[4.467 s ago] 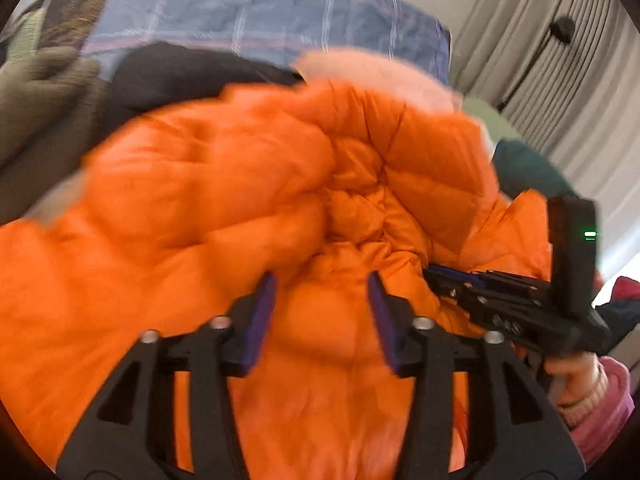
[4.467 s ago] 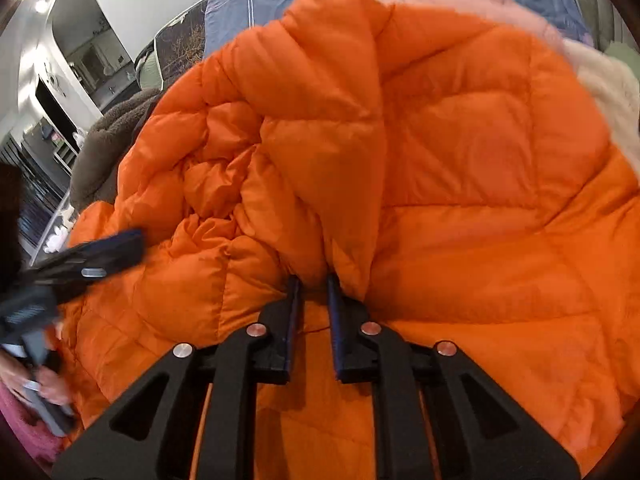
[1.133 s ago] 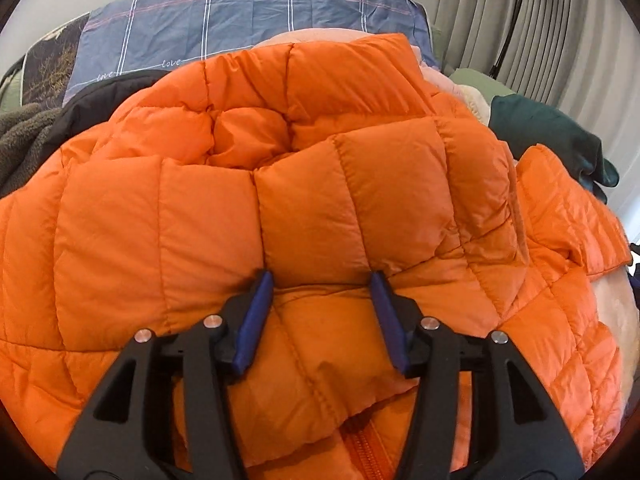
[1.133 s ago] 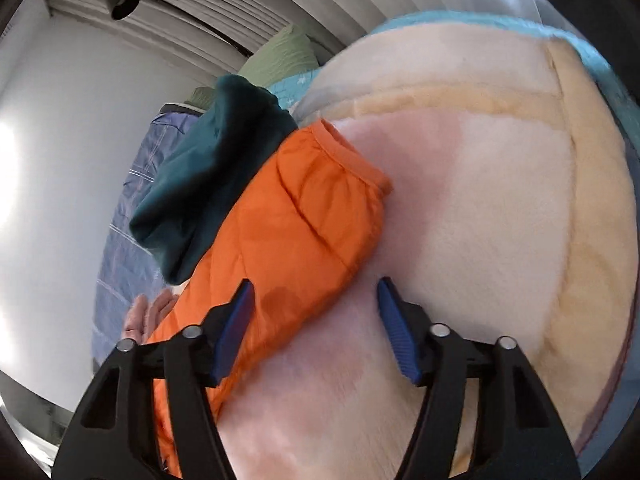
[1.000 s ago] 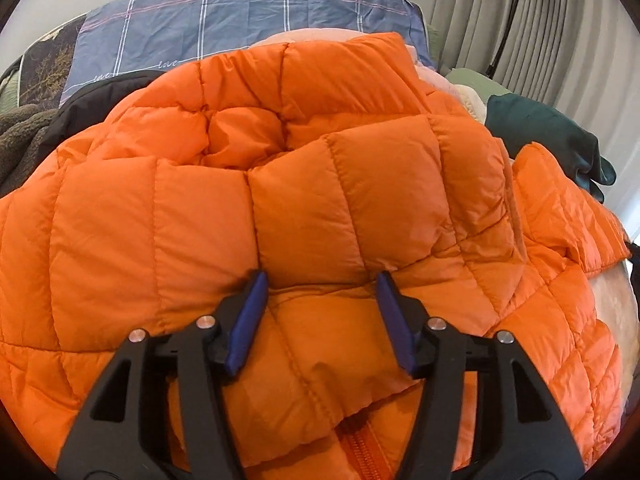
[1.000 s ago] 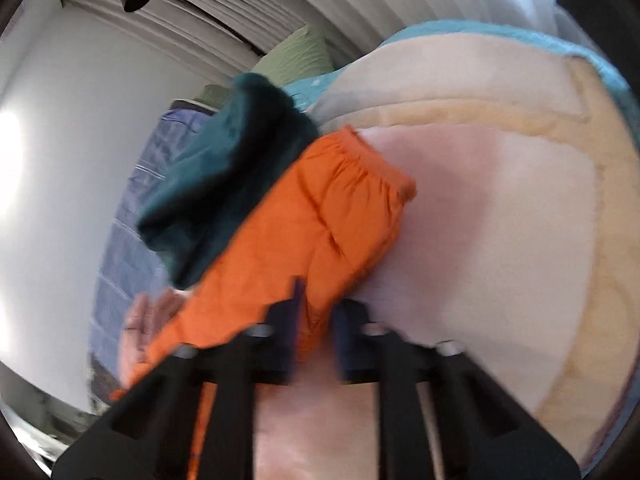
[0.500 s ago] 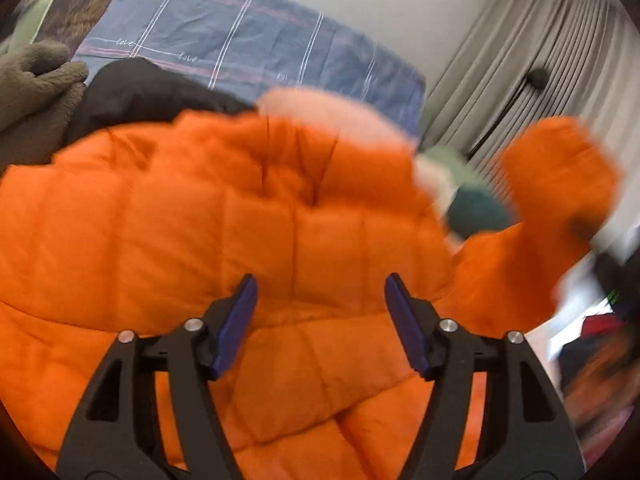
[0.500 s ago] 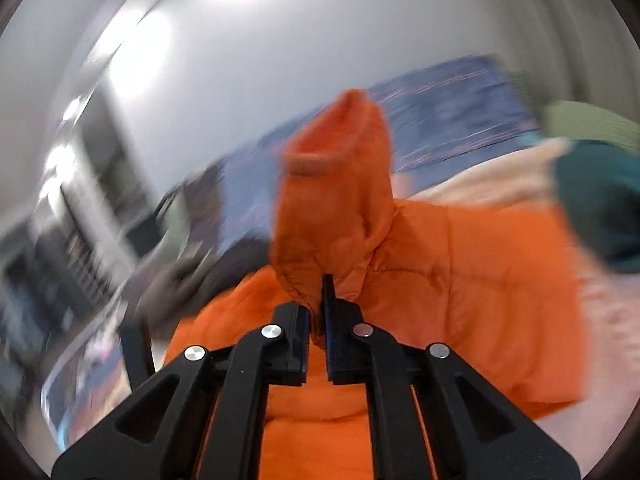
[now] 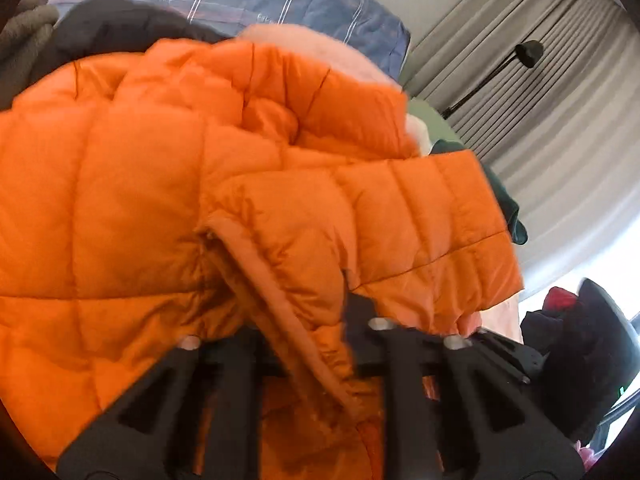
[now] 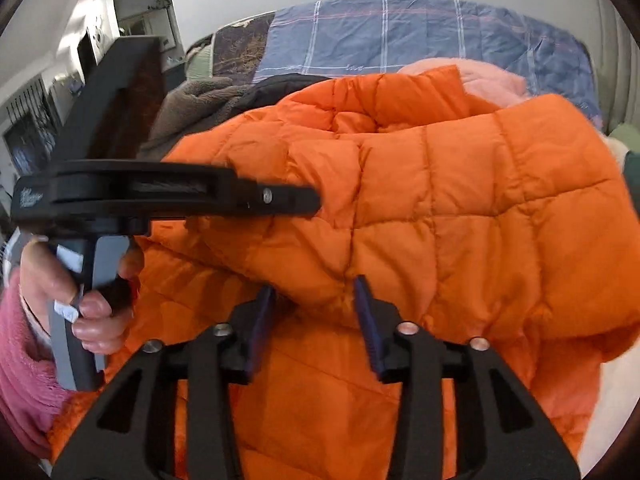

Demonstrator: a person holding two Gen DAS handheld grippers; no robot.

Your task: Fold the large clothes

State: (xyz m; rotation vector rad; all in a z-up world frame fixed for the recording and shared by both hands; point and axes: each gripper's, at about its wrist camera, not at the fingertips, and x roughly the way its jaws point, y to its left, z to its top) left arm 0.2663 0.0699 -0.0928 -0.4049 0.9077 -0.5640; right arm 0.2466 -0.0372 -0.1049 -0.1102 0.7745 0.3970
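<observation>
An orange quilted puffer jacket (image 9: pixel 132 208) lies on the bed and fills both views; it also shows in the right wrist view (image 10: pixel 460 208). Its sleeve (image 9: pixel 400 232) lies folded across the jacket body and drapes over my left gripper (image 9: pixel 304 320), hiding the fingertips. The left gripper's arms stand wide apart. My right gripper (image 10: pixel 314 308) is open just in front of the folded sleeve's edge, holding nothing. The left gripper's body shows side-on in the right wrist view (image 10: pixel 160 196), held by a hand in a pink sleeve.
A blue plaid pillow (image 10: pixel 400 36) lies at the head of the bed. Grey and dark garments (image 10: pixel 208 100) lie at the left, a pink fluffy one (image 9: pixel 304 48) behind the jacket, a dark green one (image 9: pixel 508 204) at the right. Curtains and a lamp (image 9: pixel 528 52) stand right.
The right gripper carried the sleeve up and over onto the jacket body, then opened and let it go. The sleeve now lies over the left gripper's fingers.
</observation>
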